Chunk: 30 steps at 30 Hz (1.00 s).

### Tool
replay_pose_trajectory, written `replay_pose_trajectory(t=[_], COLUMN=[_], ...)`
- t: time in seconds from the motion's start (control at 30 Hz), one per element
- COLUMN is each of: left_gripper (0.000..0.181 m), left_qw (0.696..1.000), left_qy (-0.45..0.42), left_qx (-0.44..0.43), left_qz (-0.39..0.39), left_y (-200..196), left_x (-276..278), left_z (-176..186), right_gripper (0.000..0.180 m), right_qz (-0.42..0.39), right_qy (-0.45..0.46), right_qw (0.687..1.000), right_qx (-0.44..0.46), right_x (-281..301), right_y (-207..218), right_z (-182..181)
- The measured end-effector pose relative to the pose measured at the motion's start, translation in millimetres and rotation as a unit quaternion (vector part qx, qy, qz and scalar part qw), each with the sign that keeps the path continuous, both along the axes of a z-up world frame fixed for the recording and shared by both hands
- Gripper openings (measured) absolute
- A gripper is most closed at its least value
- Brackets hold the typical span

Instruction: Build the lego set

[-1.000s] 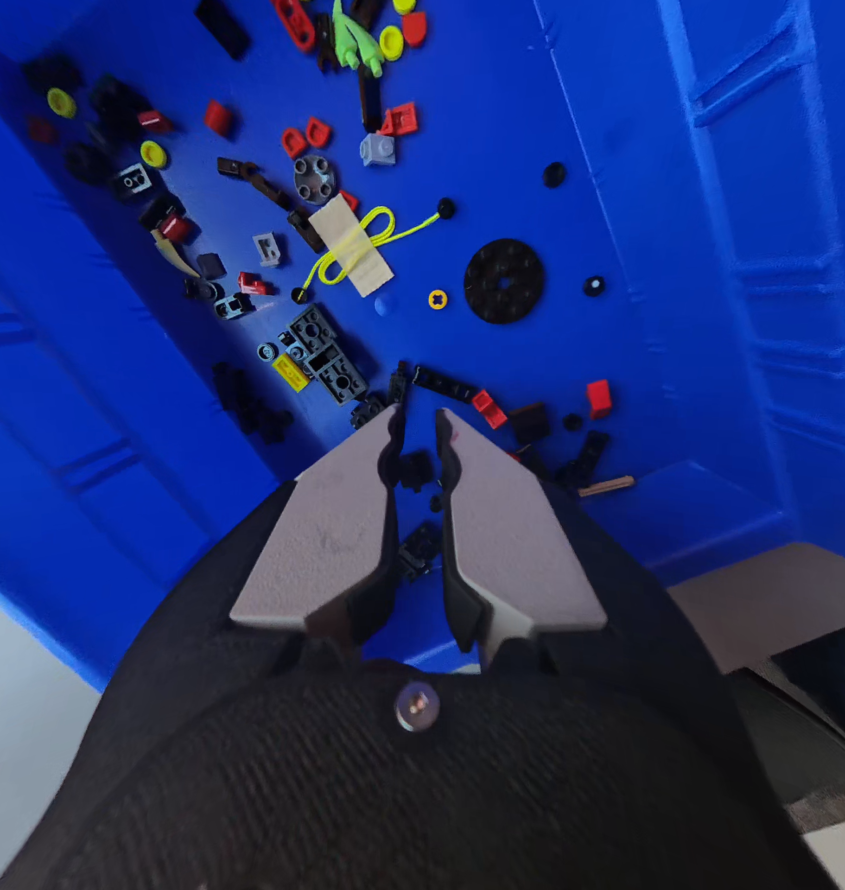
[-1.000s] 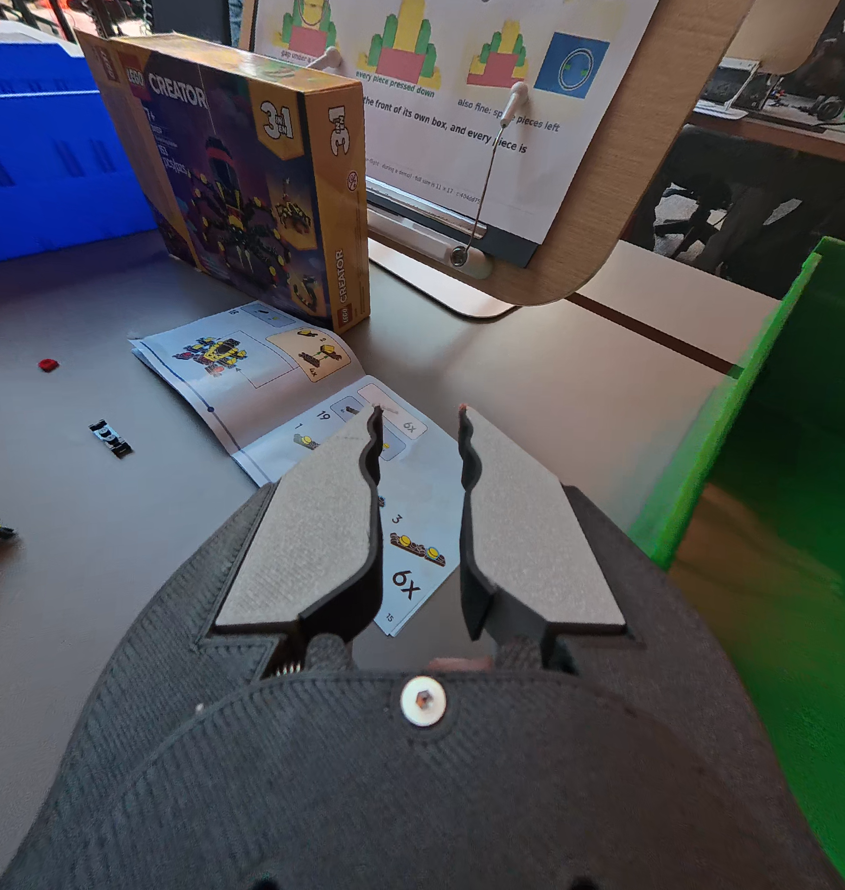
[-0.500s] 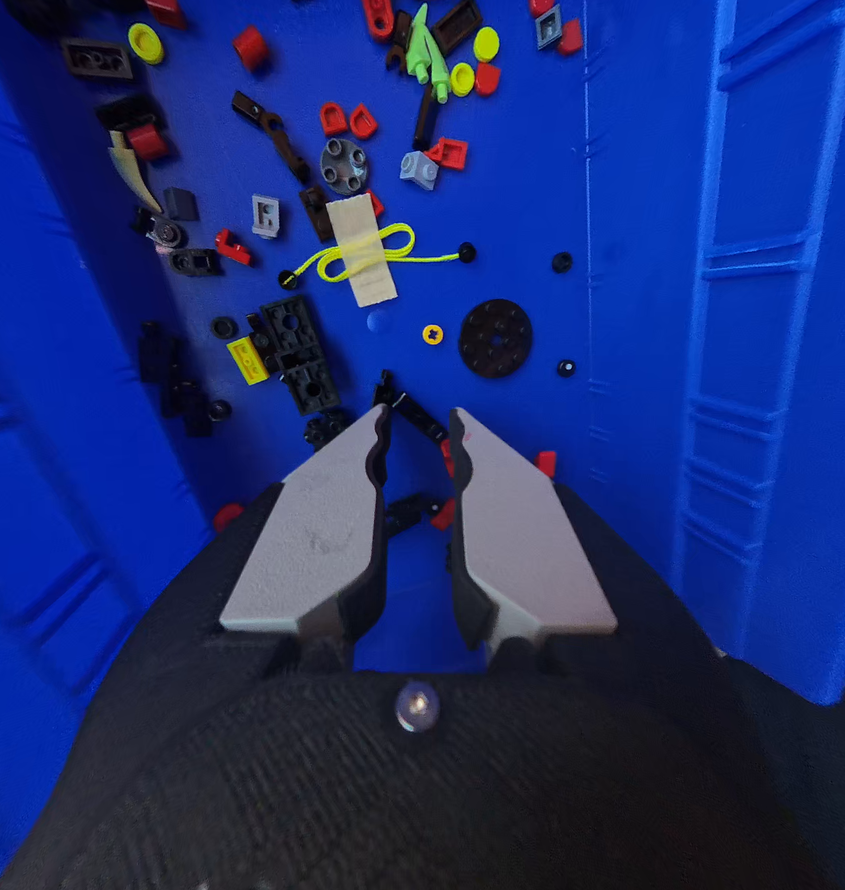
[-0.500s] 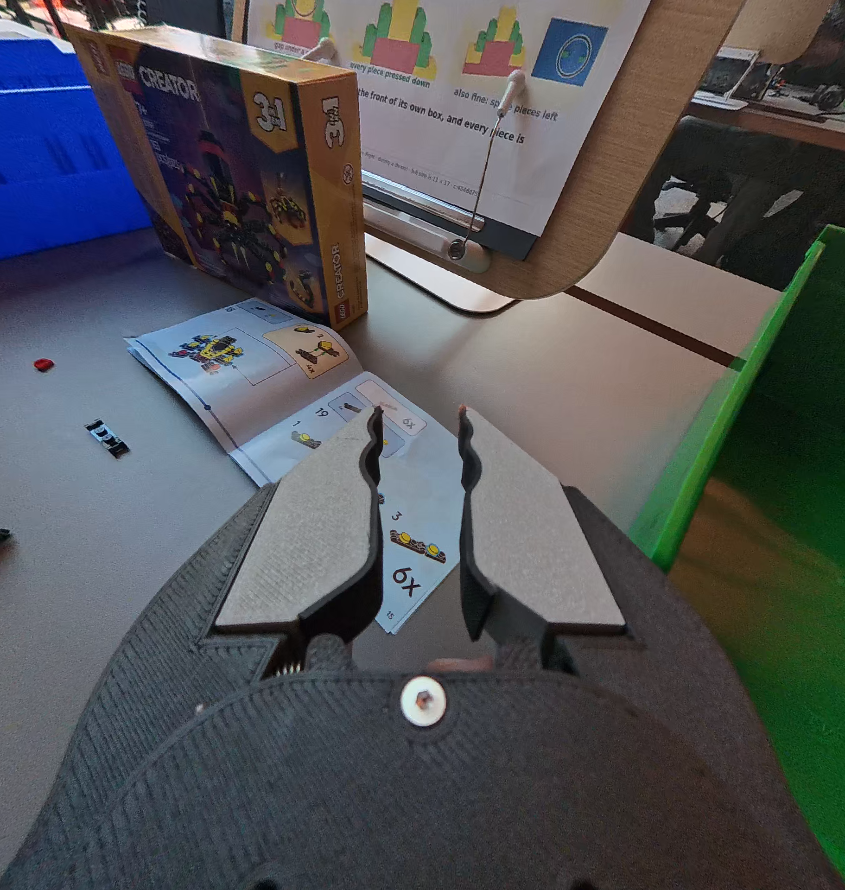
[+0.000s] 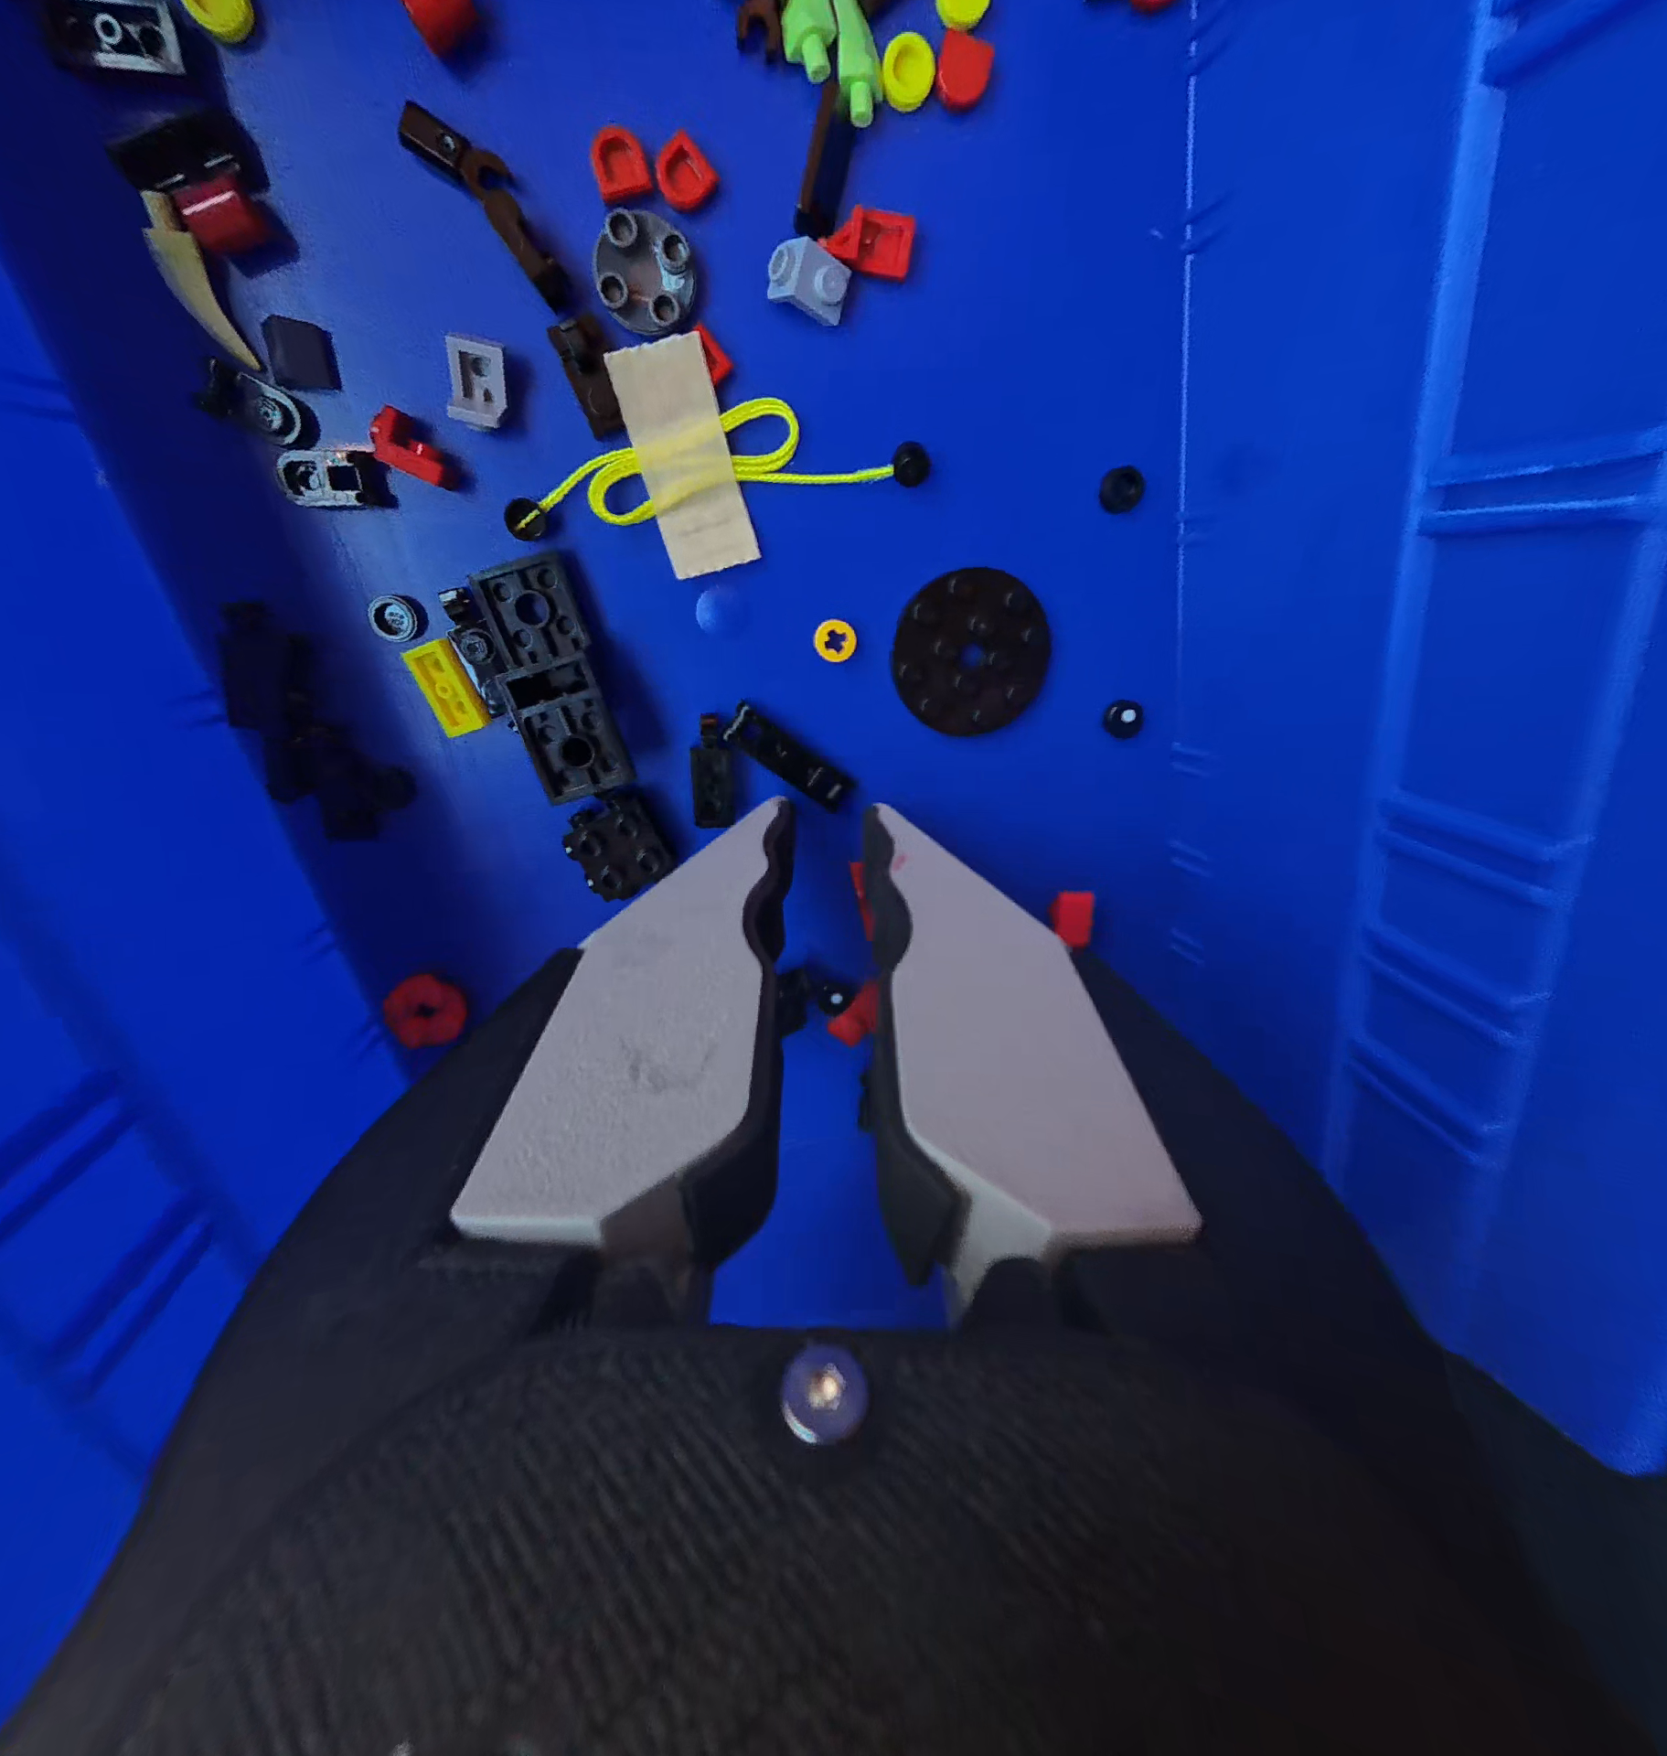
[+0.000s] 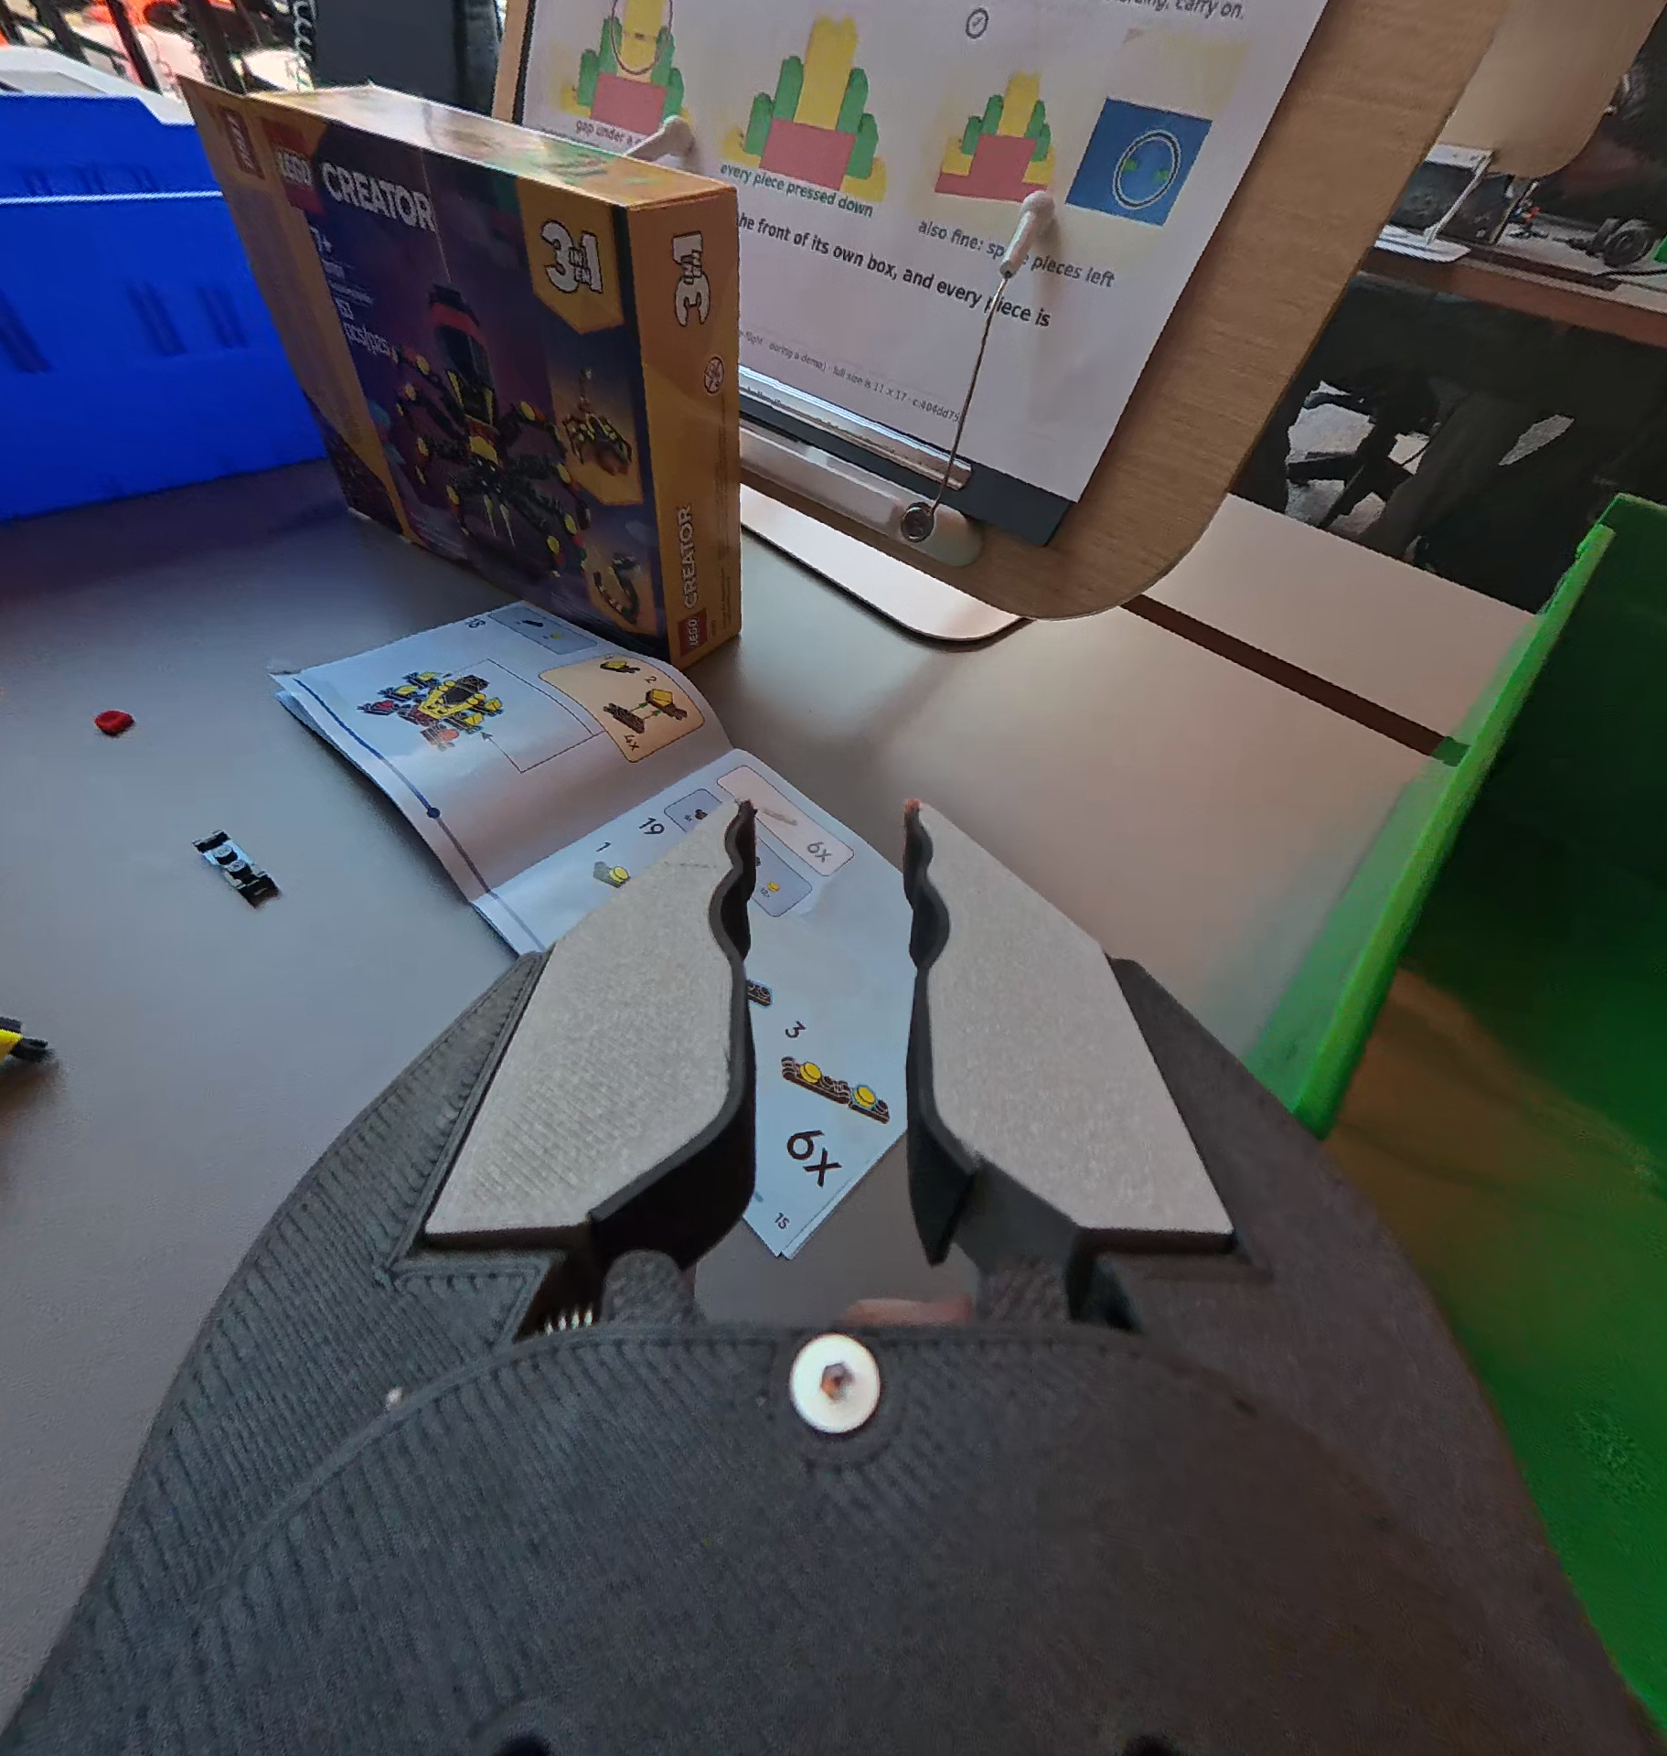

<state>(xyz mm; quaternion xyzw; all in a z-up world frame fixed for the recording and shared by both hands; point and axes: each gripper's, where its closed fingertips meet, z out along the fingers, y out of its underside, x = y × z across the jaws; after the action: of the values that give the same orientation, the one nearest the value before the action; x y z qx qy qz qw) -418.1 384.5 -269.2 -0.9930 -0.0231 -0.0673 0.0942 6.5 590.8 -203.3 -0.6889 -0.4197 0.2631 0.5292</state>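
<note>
While its jaws stand narrowly apart and empty, the left gripper (image 5: 824, 827) hangs inside the blue bin (image 5: 1304, 570), tips over loose bricks on the floor. Just beyond the tips lies a thin black plate (image 5: 791, 755), long axis running diagonally from upper left to lower right. Farther out: a round black studded plate (image 5: 970, 651), a small yellow ring (image 5: 835, 640), and a tan strip (image 5: 682, 456) with yellow cord (image 5: 763, 447) looped across it. Black holed plates (image 5: 549, 679) cluster at left beside a yellow tile (image 5: 444, 689).

Right gripper (image 6: 824, 817), jaws moderately apart, nothing held, hovers over the open booklet (image 6: 525, 732) on a matte grey table (image 6: 193, 1045). Fingers (image 6: 611, 1045) are grey, rough-faced, with wavy black inner edges. Behind the booklet a box (image 6: 487, 380) stands upright; a green bin (image 6: 1523, 903) sits at right. A short black piece (image 6: 236, 866) and a red bit (image 6: 113, 721) lie well left.
</note>
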Motion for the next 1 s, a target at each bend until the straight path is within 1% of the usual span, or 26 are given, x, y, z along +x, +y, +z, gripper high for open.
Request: replay_pose_trajectory(t=[0.07,0.2,0.37,0.53,0.57,0.63,0.67,0.77,1.0], left_gripper=[0.013,0.008,0.015,0.012,0.009,0.001,0.0,0.0,0.0], left_qw=[1.0,1.0,1.0,0.999,0.999,1.0,1.0,1.0,0.997], left_qy=[-0.01,-0.008,-0.023,-0.036,-0.032,-0.021,-0.017,-0.007,0.048], left_qx=[0.005,0.006,0.015,0.017,0.016,0.015,0.016,0.02,0.0], left_qz=[-0.001,-0.006,0.006,0.024,0.022,0.014,0.004,-0.017,-0.065], left_y=[1.6,3.9,8.7,13.5,13.7,13.4,13.2,12.3,-0.8], left_x=[1.9,0.4,0.2,-2.4,-3.8,-7.2,-7.4,-8.1,-15.7], left_z=[0.5,-0.1,1.2,1.1,0.6,-0.5,-0.8,-0.9,-0.3], right_gripper=[0.028,0.028,0.028,0.028,0.028,0.028,0.028,0.027,0.027], right_qz=[0.001,0.002,0.001,0.002,0.003,0.003,0.003,0.004,0.005], right_qy=[0.0,-0.002,-0.002,-0.003,-0.003,-0.004,-0.004,-0.003,-0.004], right_qw=[1.0,1.0,1.0,1.0,1.0,1.0,1.0,1.0,1.0], right_qx=[-0.001,-0.003,-0.002,-0.006,-0.005,-0.002,-0.002,-0.004,-0.003], right_x=[-0.4,-1.4,-0.7,-1.4,-1.7,-1.8,-1.9,-1.8,-2.4], right_y=[0.0,-0.1,0.0,-0.2,-0.5,-0.9,-0.9,-0.8,-1.5], right_z=[-0.3,-1.9,-1.9,-3.4,-3.3,-2.8,-2.7,-3.0,-3.1])
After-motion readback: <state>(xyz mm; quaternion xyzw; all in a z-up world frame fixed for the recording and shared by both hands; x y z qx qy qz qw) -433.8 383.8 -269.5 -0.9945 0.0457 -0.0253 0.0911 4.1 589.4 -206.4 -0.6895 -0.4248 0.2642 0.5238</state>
